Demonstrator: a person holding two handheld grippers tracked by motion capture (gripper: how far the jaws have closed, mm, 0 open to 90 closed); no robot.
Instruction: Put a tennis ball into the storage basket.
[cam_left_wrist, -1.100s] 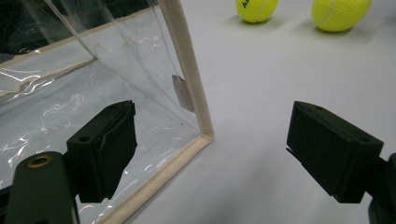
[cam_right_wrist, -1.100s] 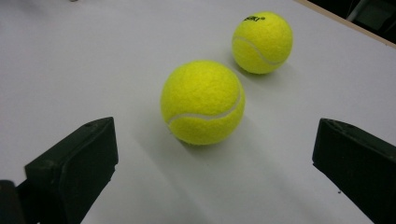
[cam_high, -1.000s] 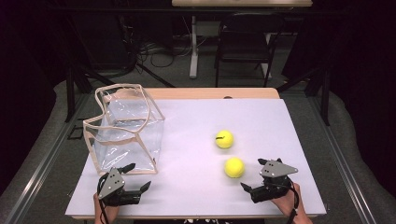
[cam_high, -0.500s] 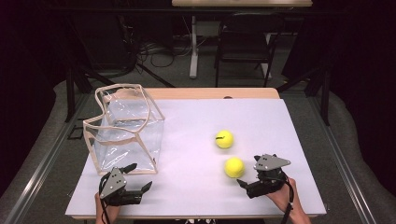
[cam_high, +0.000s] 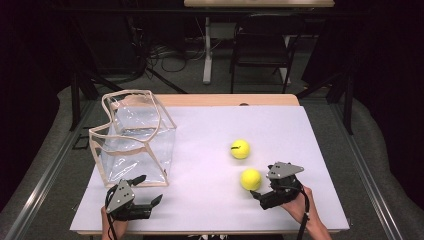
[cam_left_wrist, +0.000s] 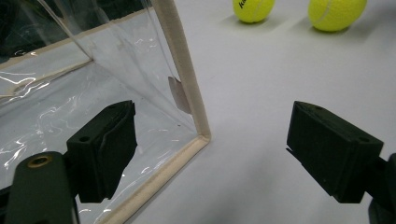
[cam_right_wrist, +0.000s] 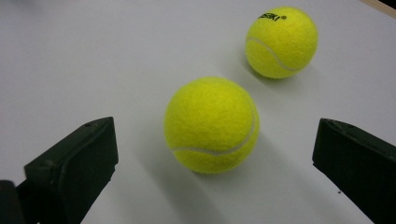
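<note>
Since a second ago the right gripper (cam_high: 258, 192) has crept up and leftward toward the nearer tennis ball (cam_high: 250, 179), while the left gripper (cam_high: 148, 189) has stayed parked at the lower left of the high view and neither ball nor the bag has shifted. Largest on the scene is the white table (cam_high: 210, 150), one surface filling the middle of the frame. Next comes the single clear plastic bag (cam_high: 132, 137), cream-trimmed, standing open-mouthed at the left of the table; in the left gripper view its bottom corner seam (cam_left_wrist: 201, 136) sits between that gripper's two jaws, nearer the left-hand one and, as far as I can see, not touched by either. Then two yellow tennis balls: the nearer one at lower centre-right, and the farther tennis ball (cam_high: 240, 149) just above and slightly left of it, near each other but apart. Smallest are the two grippers, both with jaws spread wide and nothing between the pads. What matters for the coming move, I'd say, is that the nearer ball lies straight ahead of the right gripper (cam_right_wrist: 215, 168), centred in the gap and a little beyond the jaw tips in the right gripper view (cam_right_wrist: 211, 125), so a short push forward should bracket it. A ball has no long axis, so the jaws need no turning. That hand is much the closer; the left one is well away beside the bag.
</note>
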